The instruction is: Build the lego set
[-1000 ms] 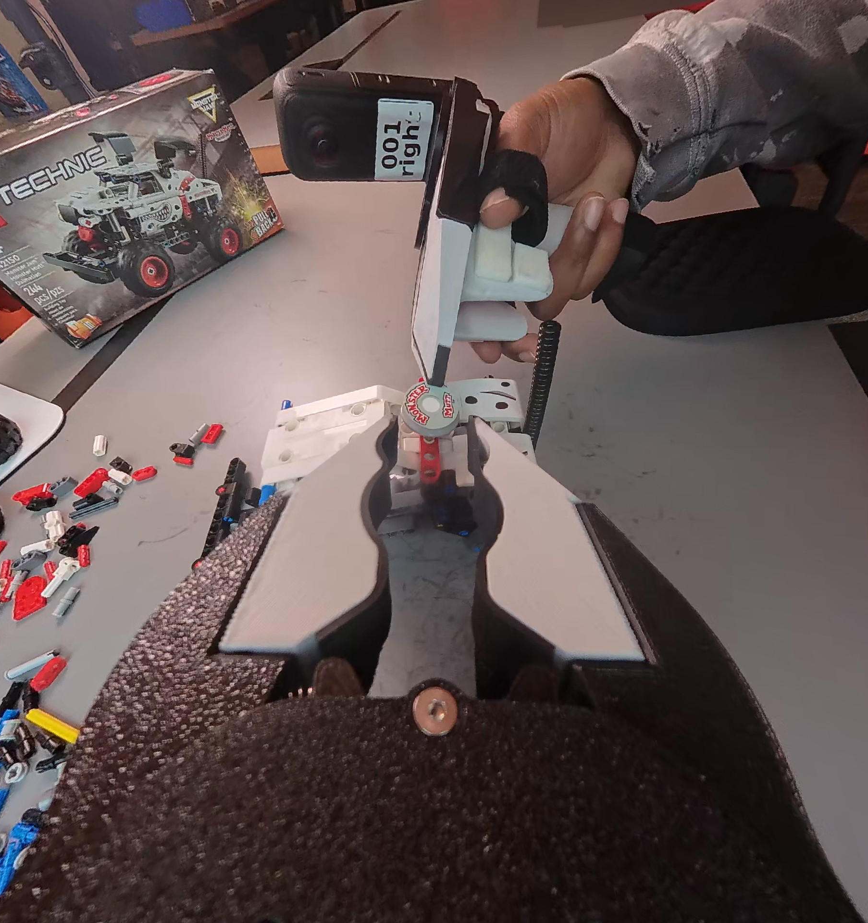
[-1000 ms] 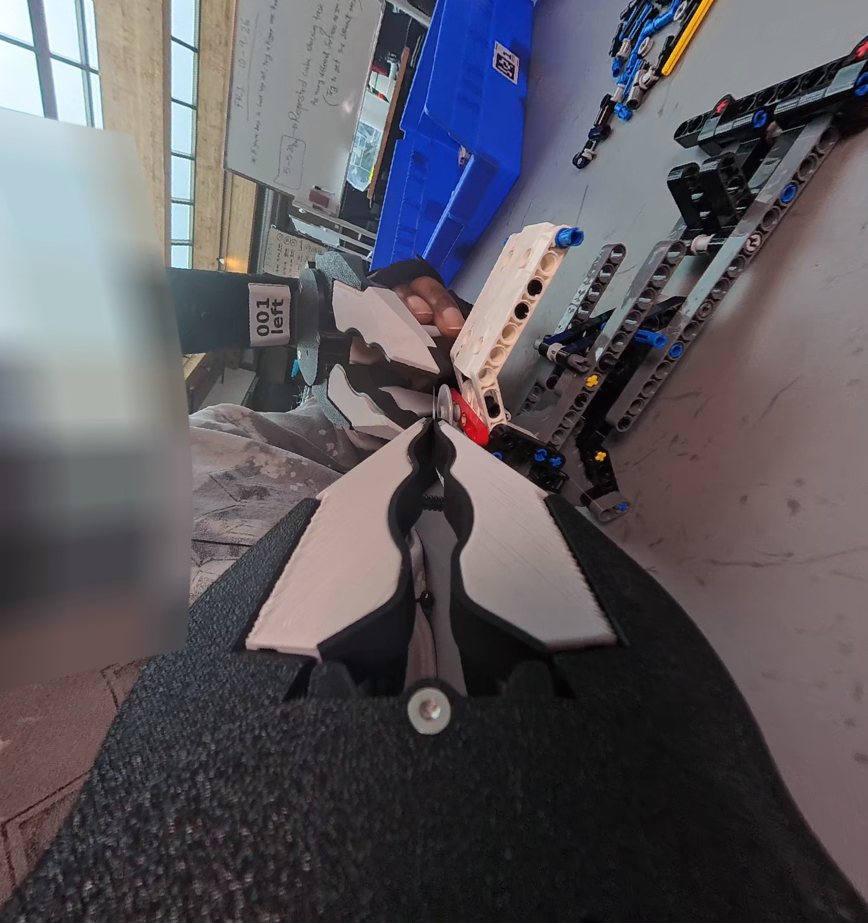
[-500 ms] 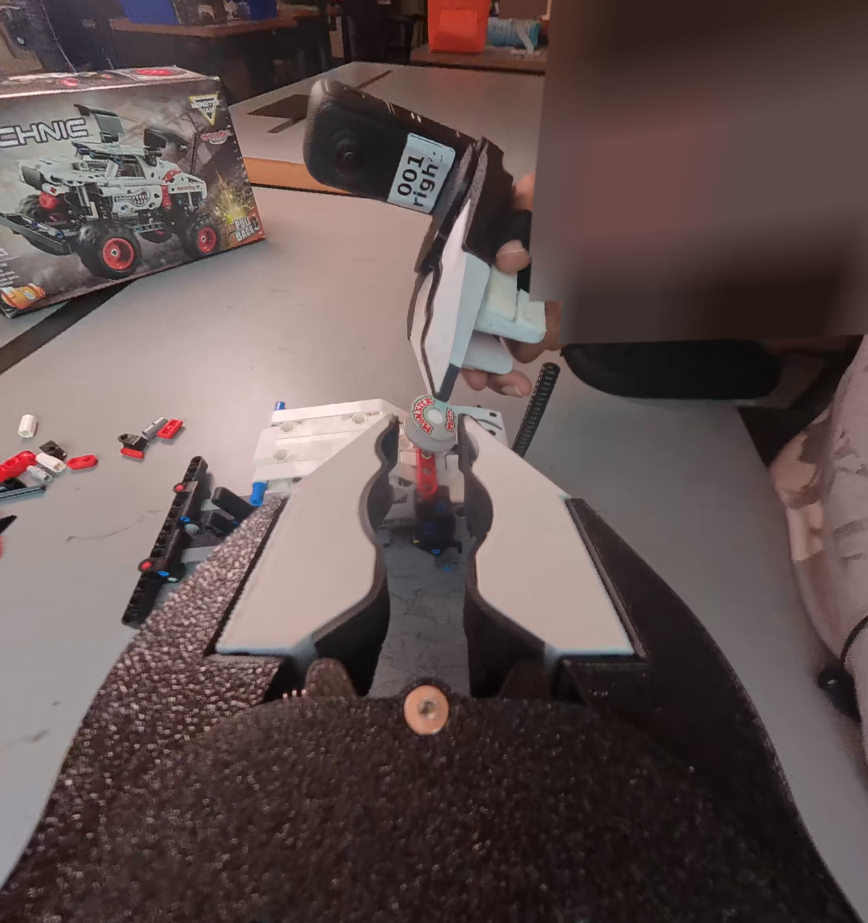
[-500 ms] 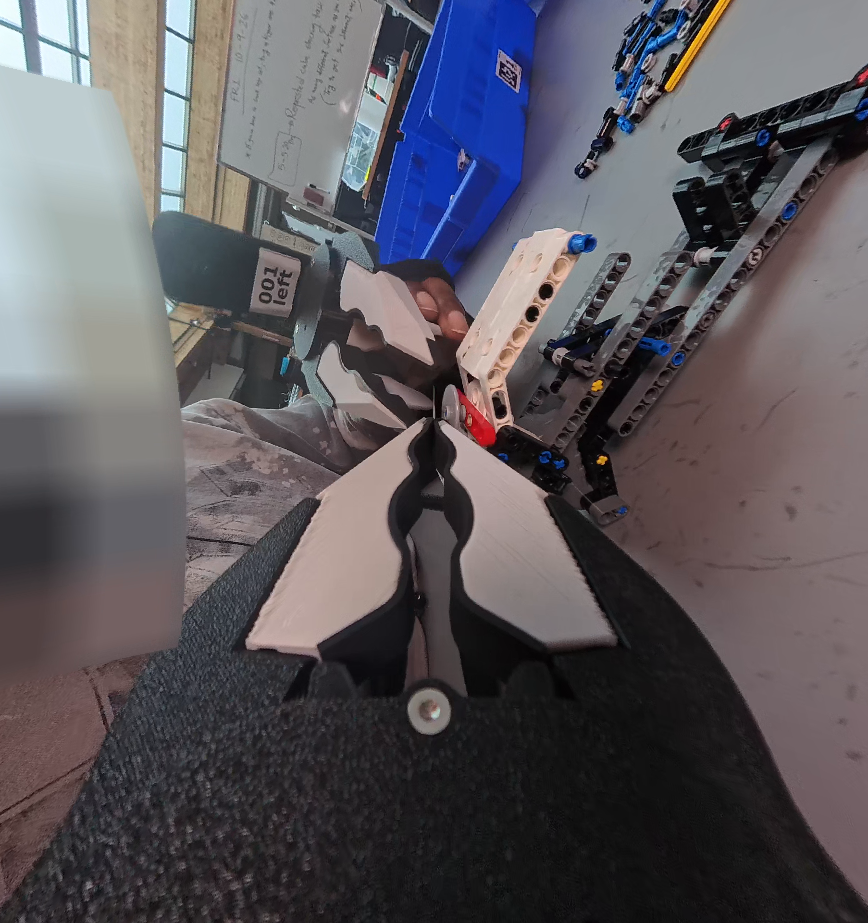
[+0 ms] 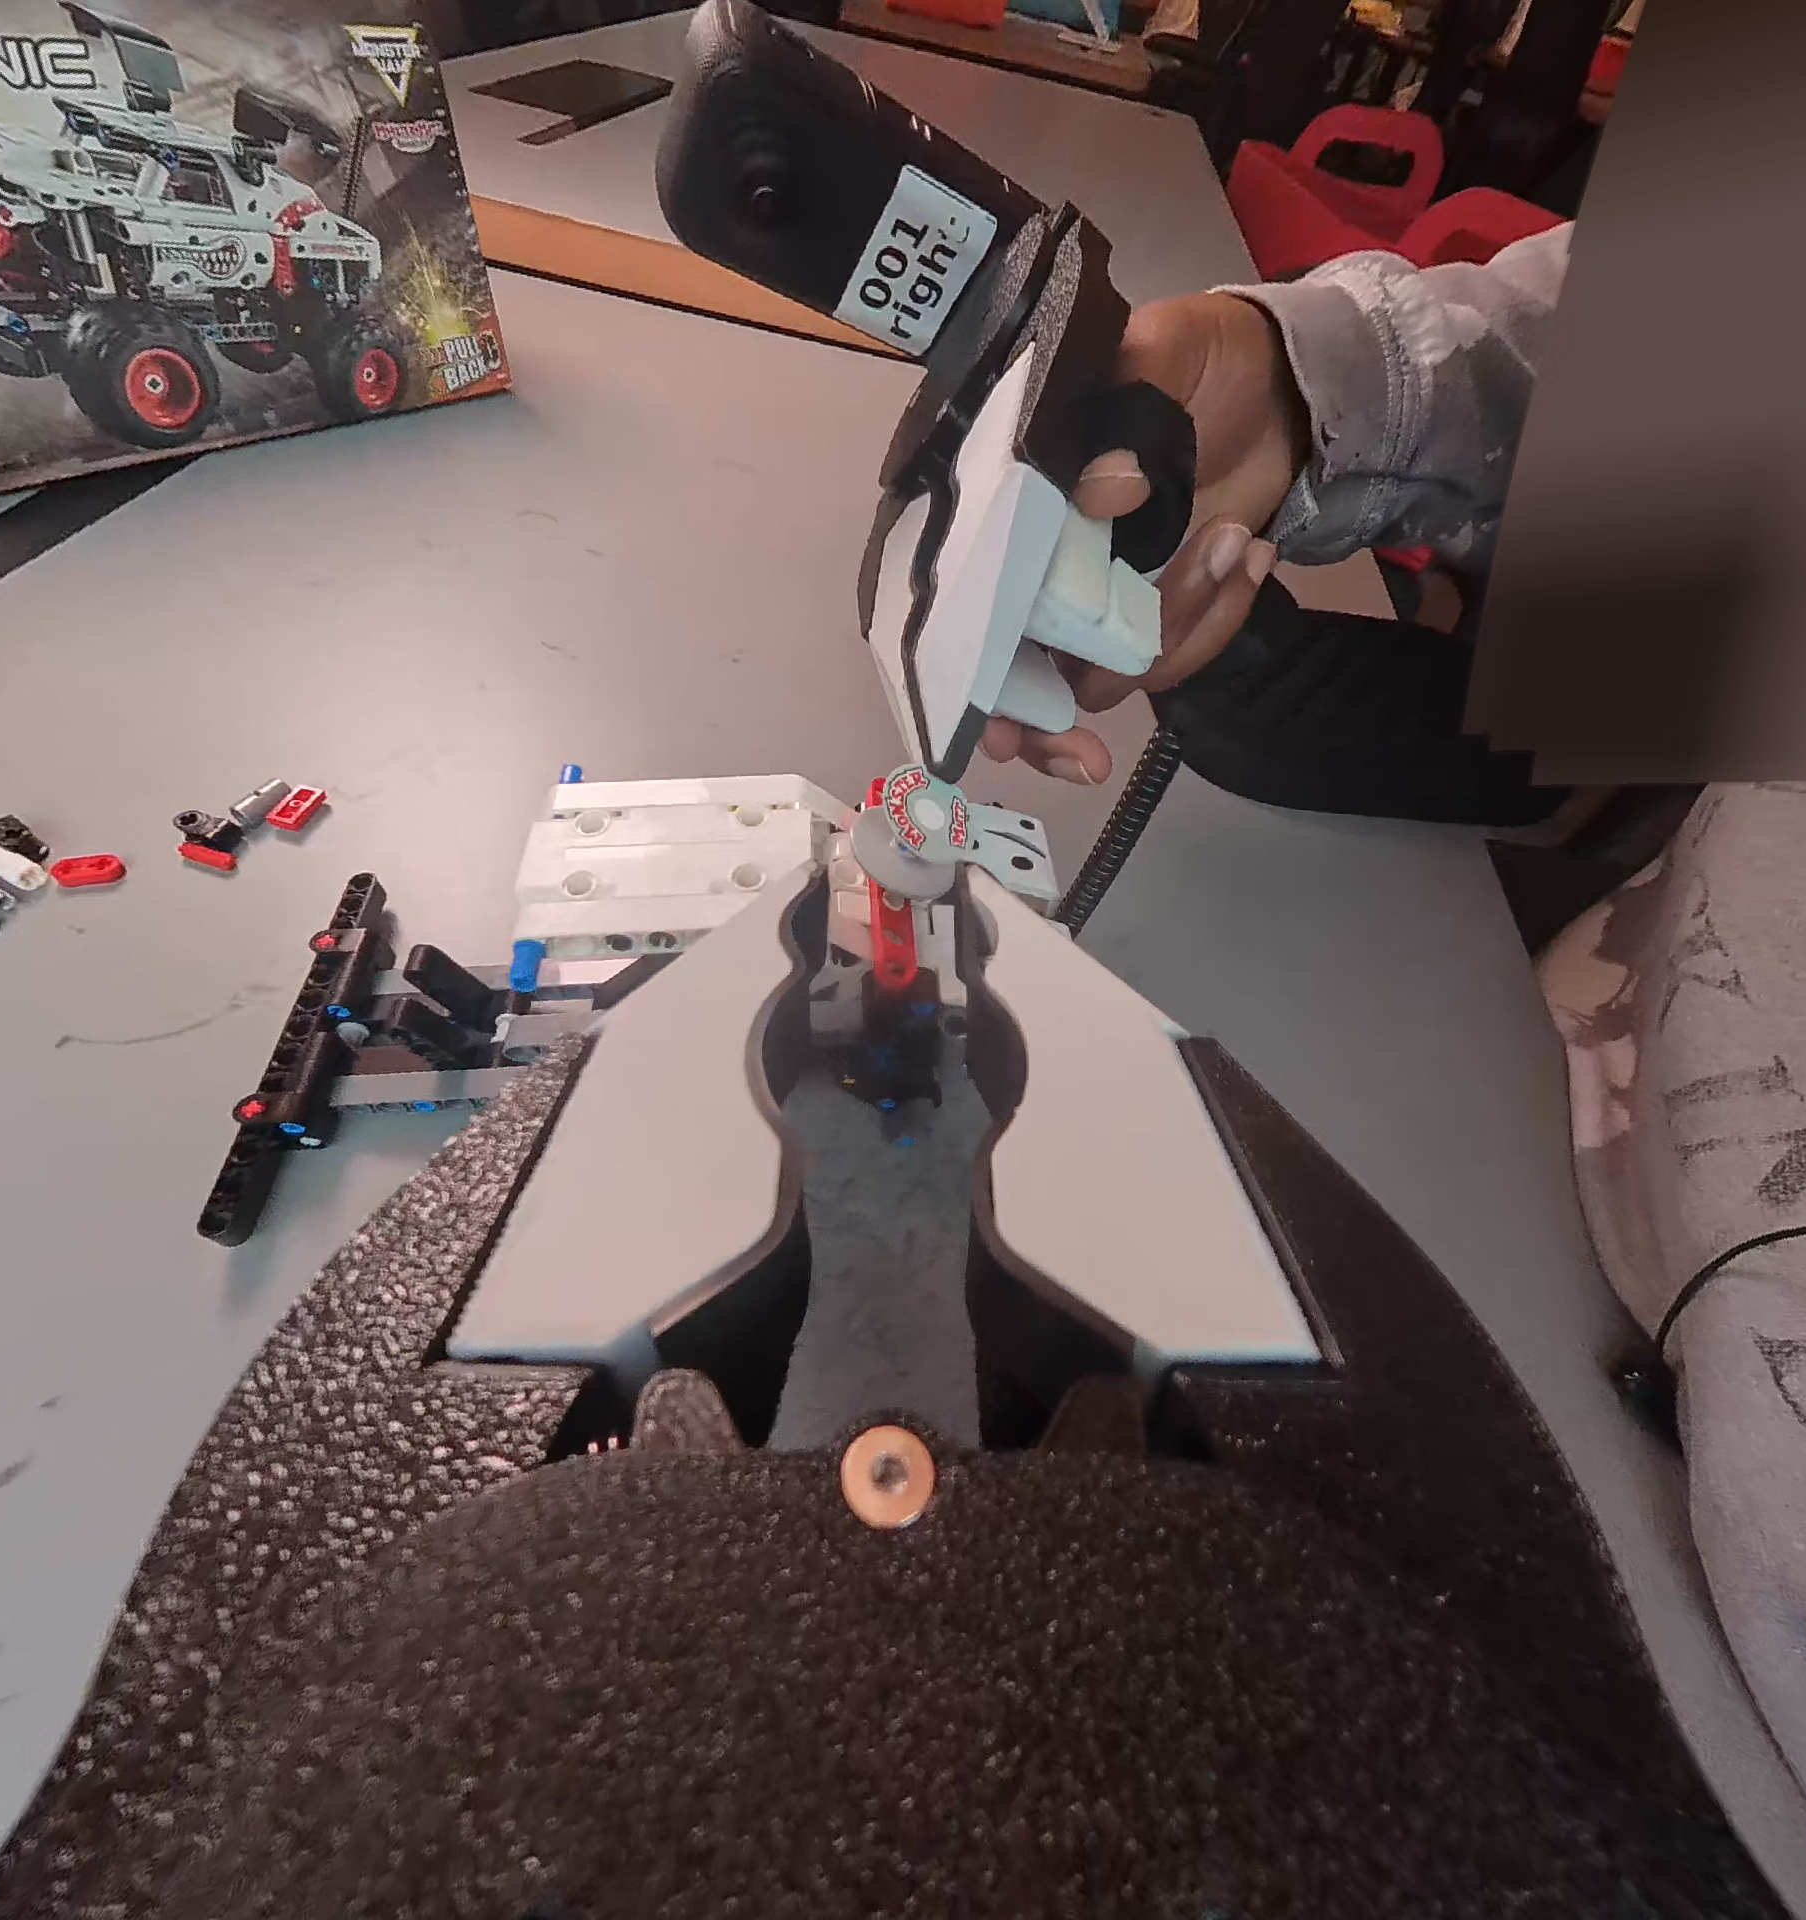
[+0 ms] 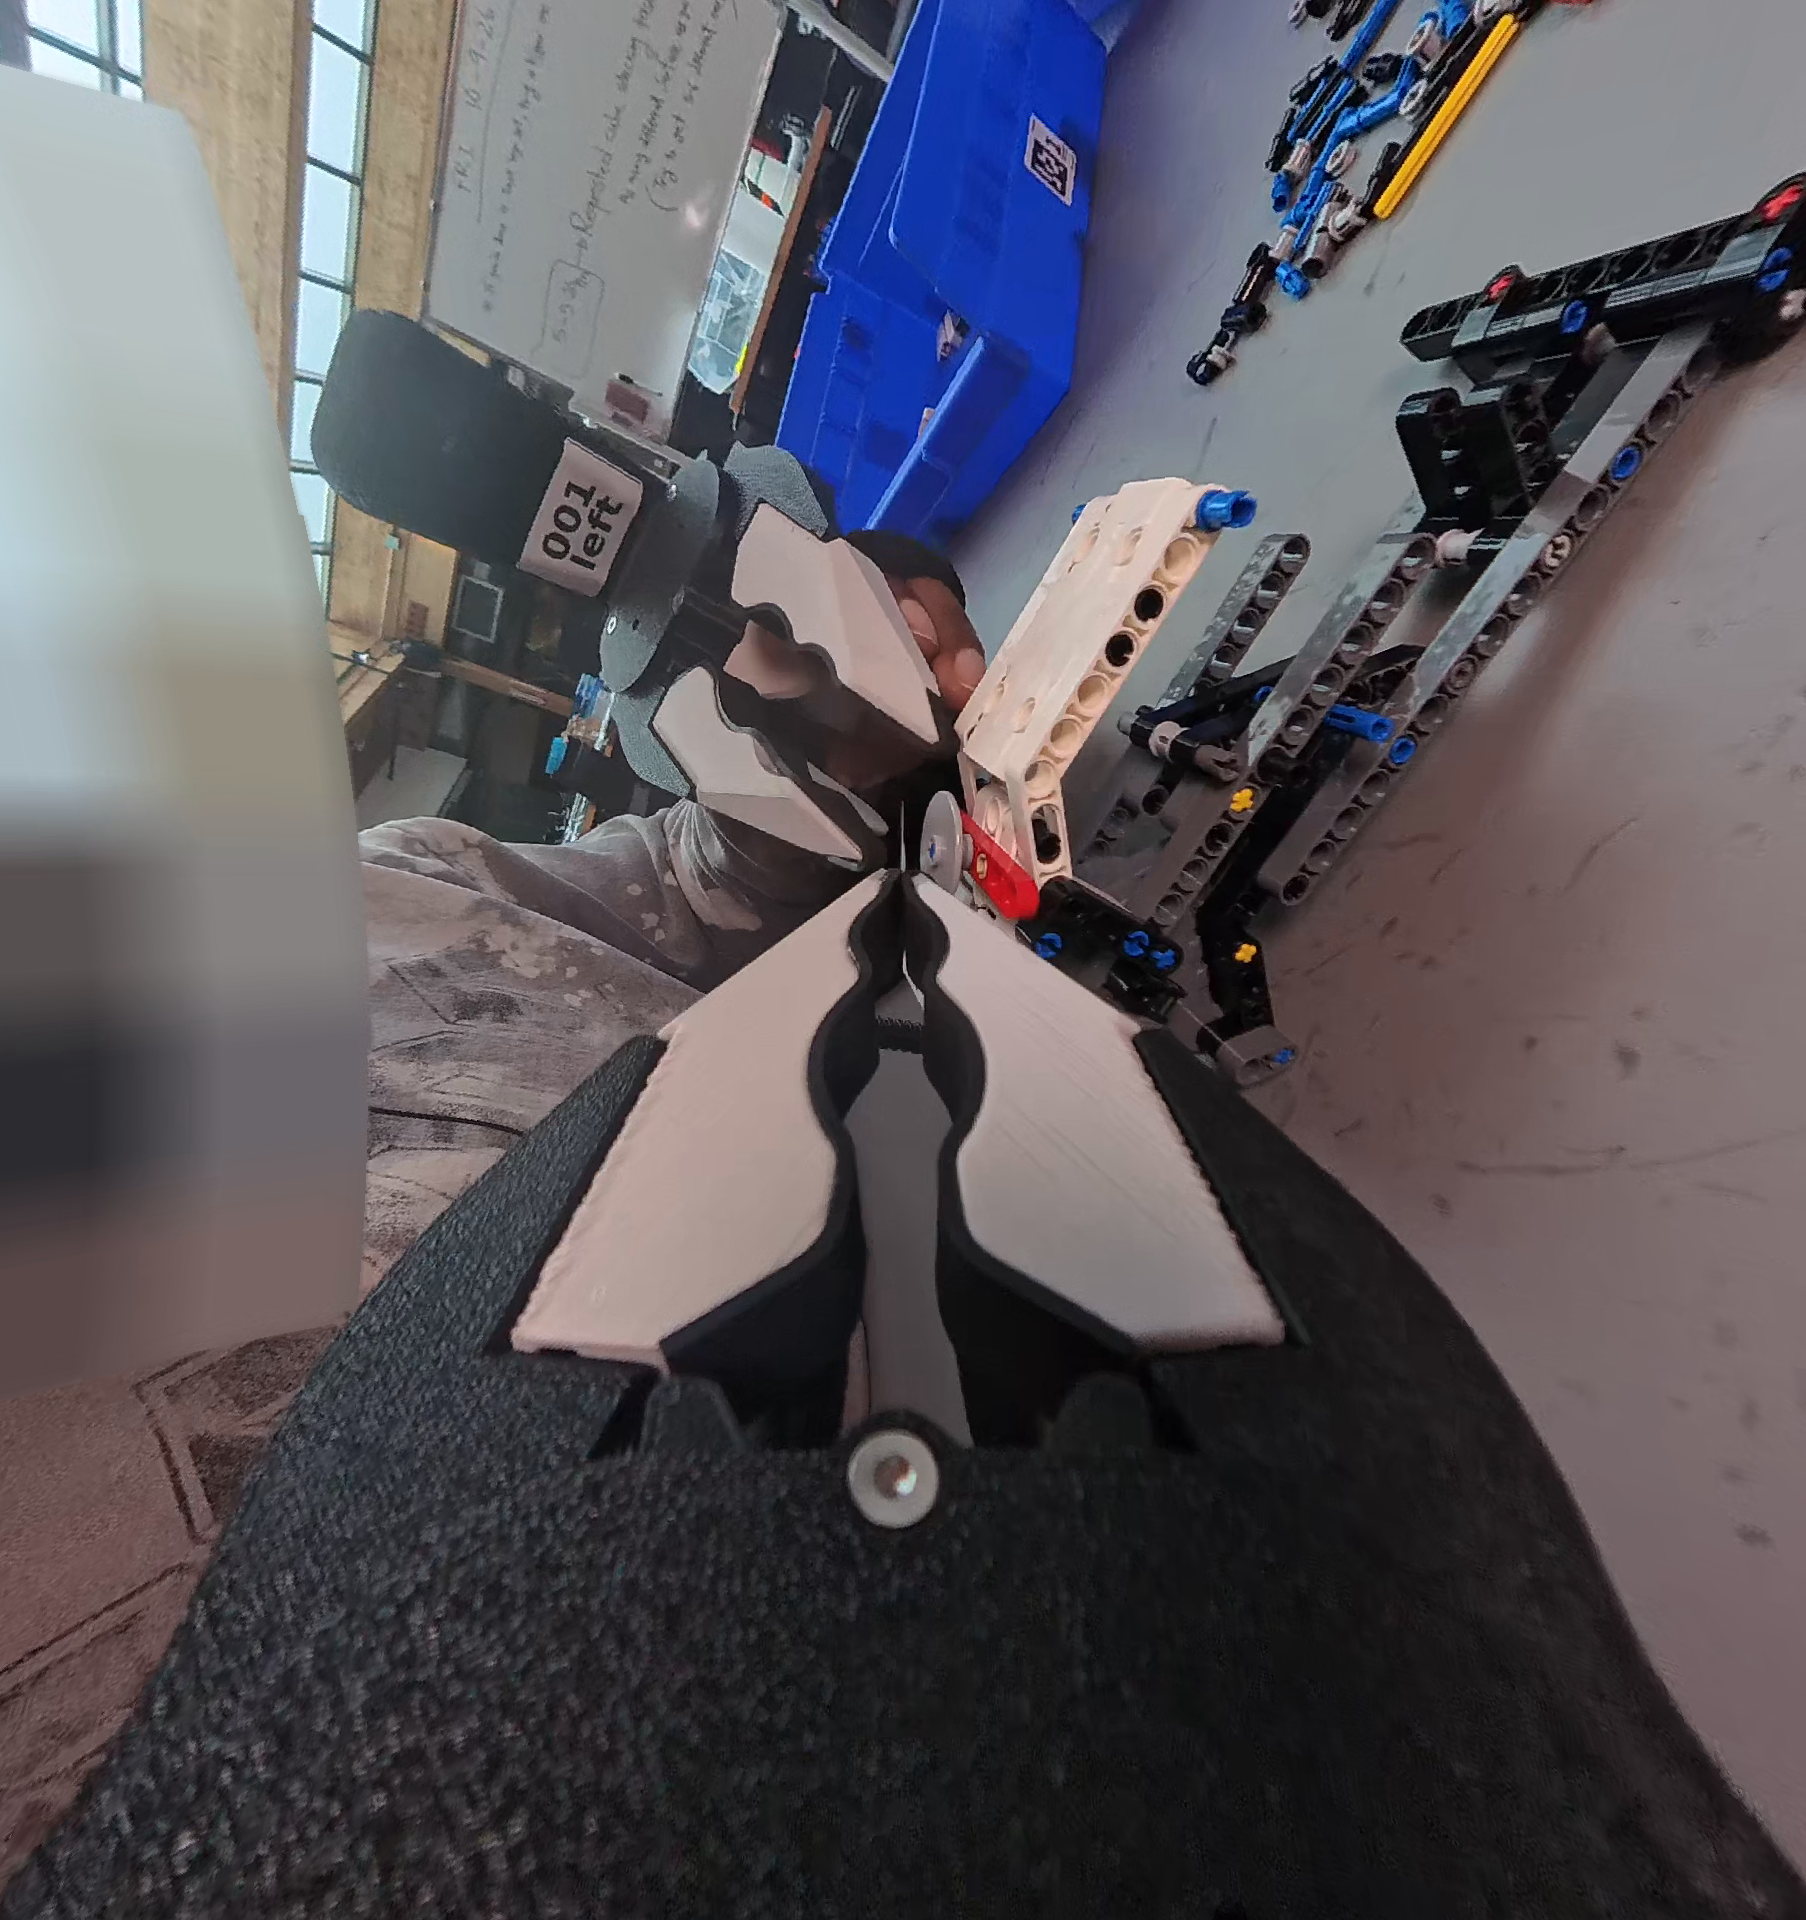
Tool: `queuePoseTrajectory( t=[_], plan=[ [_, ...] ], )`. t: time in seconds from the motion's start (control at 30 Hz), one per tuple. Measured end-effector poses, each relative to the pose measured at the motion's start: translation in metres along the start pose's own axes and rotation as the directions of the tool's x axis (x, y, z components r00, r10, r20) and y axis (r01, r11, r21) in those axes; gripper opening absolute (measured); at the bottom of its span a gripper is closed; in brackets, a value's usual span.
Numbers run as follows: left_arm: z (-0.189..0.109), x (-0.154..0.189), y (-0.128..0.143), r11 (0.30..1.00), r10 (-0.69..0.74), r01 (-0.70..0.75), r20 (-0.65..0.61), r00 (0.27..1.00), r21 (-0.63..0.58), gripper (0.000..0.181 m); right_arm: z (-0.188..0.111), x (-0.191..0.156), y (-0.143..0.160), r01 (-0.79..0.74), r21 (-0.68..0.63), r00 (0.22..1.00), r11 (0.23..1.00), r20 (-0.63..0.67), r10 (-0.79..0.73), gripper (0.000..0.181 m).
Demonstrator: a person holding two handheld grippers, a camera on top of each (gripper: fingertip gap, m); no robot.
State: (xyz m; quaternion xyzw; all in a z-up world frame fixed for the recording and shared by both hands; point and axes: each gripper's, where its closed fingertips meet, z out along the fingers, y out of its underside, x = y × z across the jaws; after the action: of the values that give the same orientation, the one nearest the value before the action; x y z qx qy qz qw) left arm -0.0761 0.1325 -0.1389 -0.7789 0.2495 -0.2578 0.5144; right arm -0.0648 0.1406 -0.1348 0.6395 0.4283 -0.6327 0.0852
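I see one chassis, my right gripper pinched on one sticker above it, left gripper half-open.

The left gripper is reaching forward low over the table, its two fingers parted with a clear gap between the tips. The right gripper is coming down steeply from the far right, fingers pressed together at the tips. A hand in a grey sleeve is squeezing its trigger.
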Motion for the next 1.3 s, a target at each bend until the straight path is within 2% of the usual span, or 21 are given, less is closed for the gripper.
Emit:
queuePoseTrajectory(
  t=[0.23,0.5,1.3],
  plan=[
    [-0.001,0.002,0.003,0.999,0.05,-0.05,-0.002,0.999,-0.01,0.025,-0.019,-0.001,-0.002,-0.034,0.038,0.999,0.999,-0.008,0.035,0.0],
    [0.001,0.005,0.006,0.998,0.068,-0.068,0.0,0.998,-0.003,0.024,0.0,-0.001,0.001,-0.087,0.015,0.996,0.996,0.003,0.087,0.0],
    [0.003,0.007,0.006,0.999,0.041,-0.041,-0.021,0.999,0.013,0.024,0.003,0.005,0.0,-0.07,-0.009,0.995,0.998,-0.077,0.069,0.0]
  ],
)
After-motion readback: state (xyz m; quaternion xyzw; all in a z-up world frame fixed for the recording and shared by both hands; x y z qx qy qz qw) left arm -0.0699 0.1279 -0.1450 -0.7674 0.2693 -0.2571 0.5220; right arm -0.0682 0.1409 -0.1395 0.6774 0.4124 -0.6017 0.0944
